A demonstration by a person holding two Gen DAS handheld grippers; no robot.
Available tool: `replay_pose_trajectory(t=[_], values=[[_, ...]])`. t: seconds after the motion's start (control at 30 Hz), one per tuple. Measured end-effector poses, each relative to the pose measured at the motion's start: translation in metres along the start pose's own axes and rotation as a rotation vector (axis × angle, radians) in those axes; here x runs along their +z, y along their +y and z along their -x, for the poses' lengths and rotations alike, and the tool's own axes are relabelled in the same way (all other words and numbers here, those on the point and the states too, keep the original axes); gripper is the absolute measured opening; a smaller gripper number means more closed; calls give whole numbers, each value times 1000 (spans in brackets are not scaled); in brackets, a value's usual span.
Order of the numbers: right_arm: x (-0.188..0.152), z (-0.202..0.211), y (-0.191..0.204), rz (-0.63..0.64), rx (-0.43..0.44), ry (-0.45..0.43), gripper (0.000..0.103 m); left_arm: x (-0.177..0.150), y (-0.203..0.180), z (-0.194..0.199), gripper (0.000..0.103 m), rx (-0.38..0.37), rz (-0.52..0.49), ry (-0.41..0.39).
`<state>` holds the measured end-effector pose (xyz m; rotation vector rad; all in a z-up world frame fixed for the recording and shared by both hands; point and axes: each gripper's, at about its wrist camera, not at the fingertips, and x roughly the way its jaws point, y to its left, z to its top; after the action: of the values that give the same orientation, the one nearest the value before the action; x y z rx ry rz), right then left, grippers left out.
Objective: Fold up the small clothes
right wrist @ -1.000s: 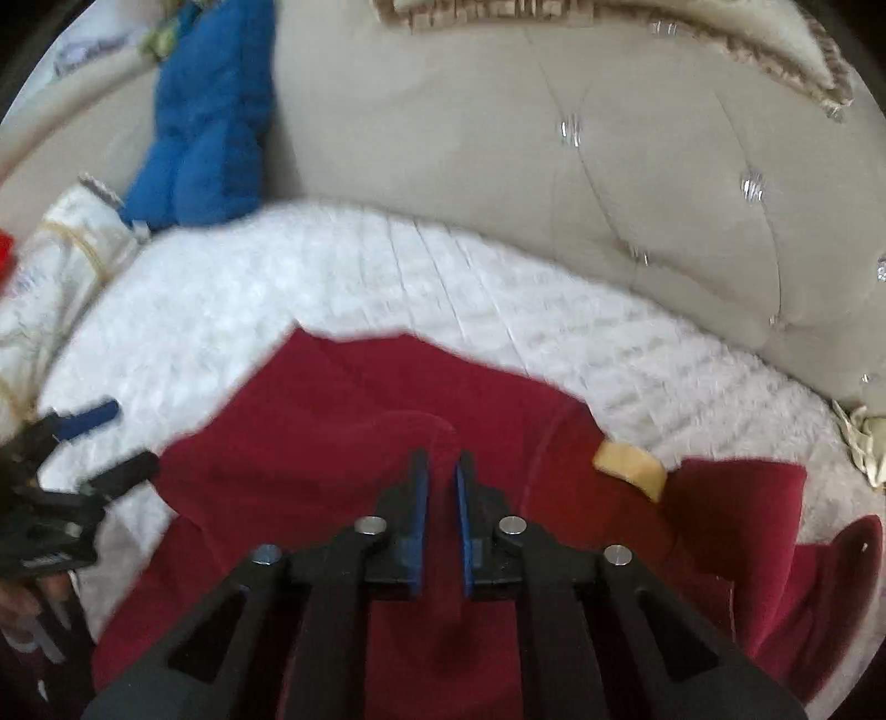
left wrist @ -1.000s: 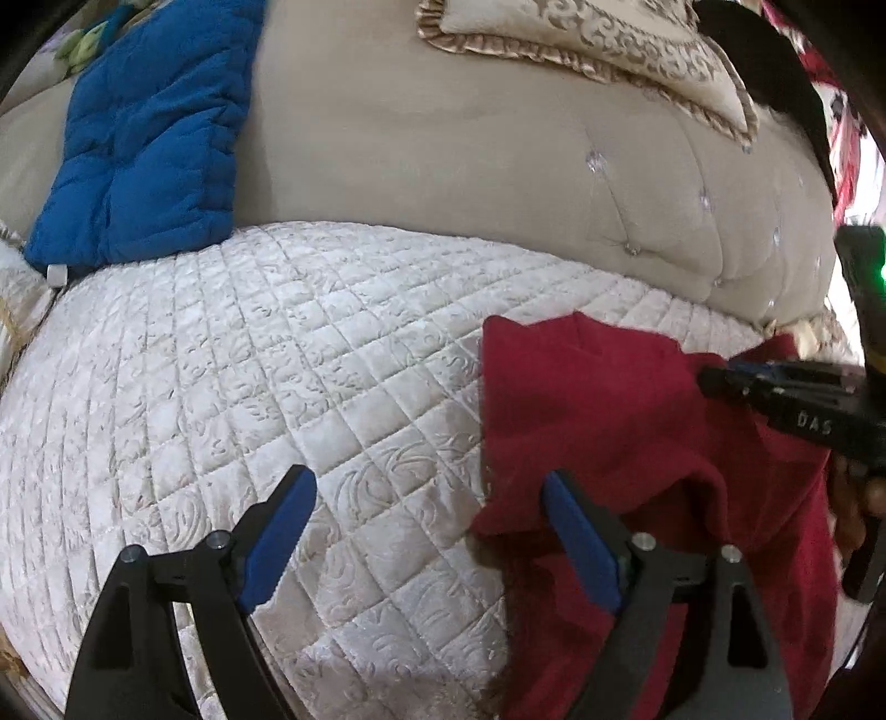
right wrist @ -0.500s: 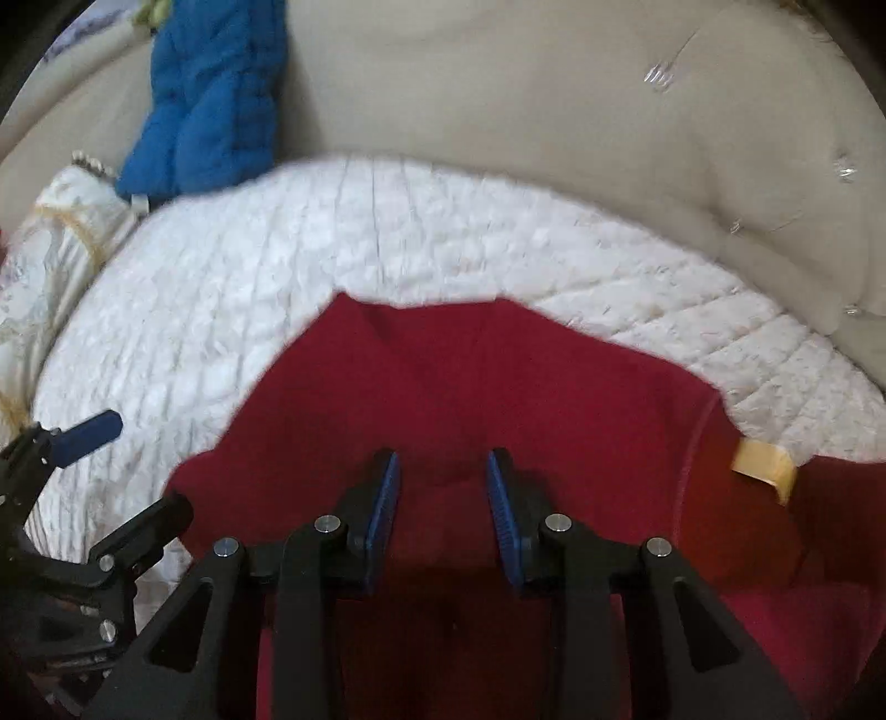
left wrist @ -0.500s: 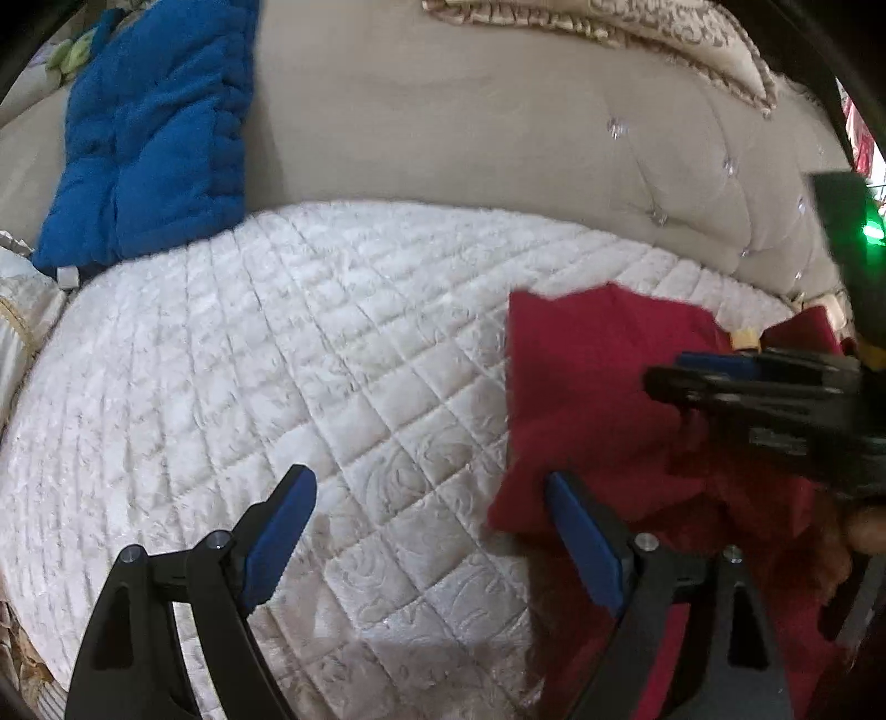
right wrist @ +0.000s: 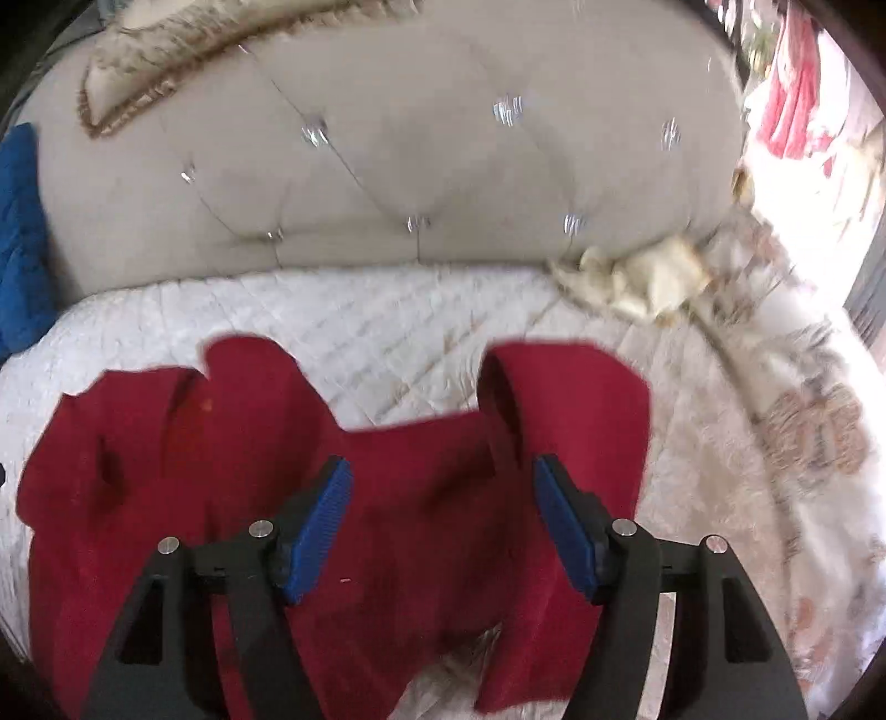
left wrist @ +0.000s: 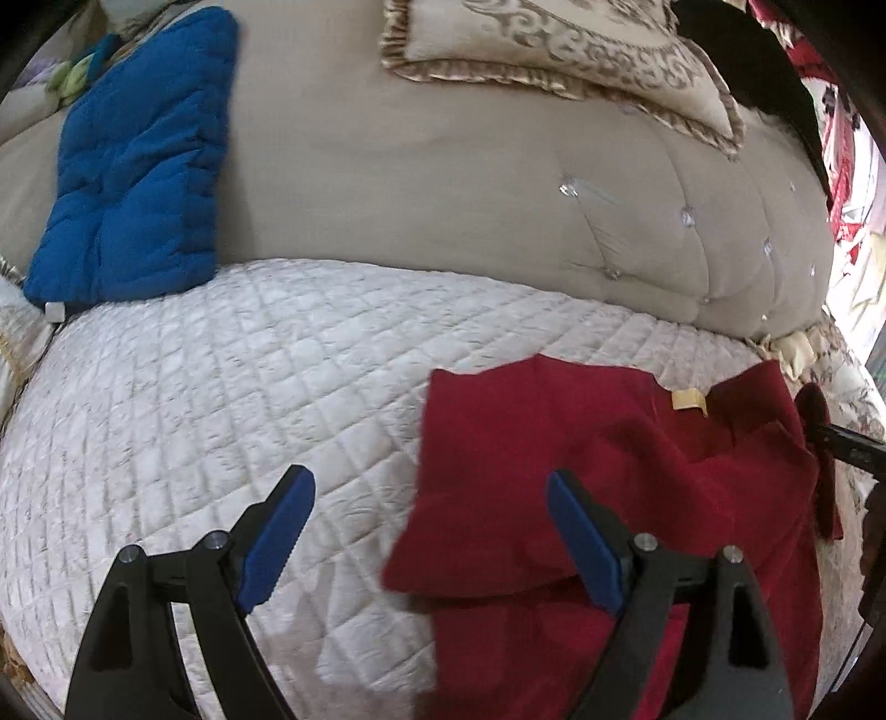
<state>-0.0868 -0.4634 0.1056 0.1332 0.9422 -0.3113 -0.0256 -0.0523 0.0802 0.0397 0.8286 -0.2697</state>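
Note:
A dark red small garment (left wrist: 609, 471) lies partly folded on the white quilted cover (left wrist: 221, 387), its tan label (left wrist: 686, 399) near the far edge. My left gripper (left wrist: 426, 479) is open just over the garment's left edge, its right finger above the red cloth, holding nothing. In the right wrist view the same red garment (right wrist: 249, 443) spreads below my right gripper (right wrist: 441, 465), with one sleeve (right wrist: 565, 399) sticking out to the far right. Its jaws are opening and no cloth is pinched between the pads. A tip of the right gripper (left wrist: 847, 443) shows at the left wrist view's right edge.
A beige tufted sofa back (left wrist: 443, 194) rises behind the seat. A blue quilted cushion (left wrist: 133, 166) leans at the left and a patterned pillow (left wrist: 554, 50) rests on top. A cream frilled cloth (right wrist: 637, 277) and floral fabric lie at the seat's right end.
The right gripper, shut on the red cloth a second ago, has let go, opened wide and swung right over the garment. The left gripper stayed open and shifted slightly.

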Motion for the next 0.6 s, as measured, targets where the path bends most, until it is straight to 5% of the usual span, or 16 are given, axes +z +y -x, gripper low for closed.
replay_pose_trajectory(t=[0.27,0.3,0.33,0.4,0.6], values=[[4,-43,25,105,112,35,48,-3,-16,-18,89,20,-35,49],[3,-48,25,92,120,47,38,-3,-17,-20,89,19,-30,54],[0,-51,25,84,124,55,16,-4,-16,-20,89,16,-27,55],[-5,-48,26,111,116,20,0,-4,-17,-20,89,18,-30,53],[-4,-5,-13,10,61,-76,0,-2,-12,-14,89,29,-24,31]])
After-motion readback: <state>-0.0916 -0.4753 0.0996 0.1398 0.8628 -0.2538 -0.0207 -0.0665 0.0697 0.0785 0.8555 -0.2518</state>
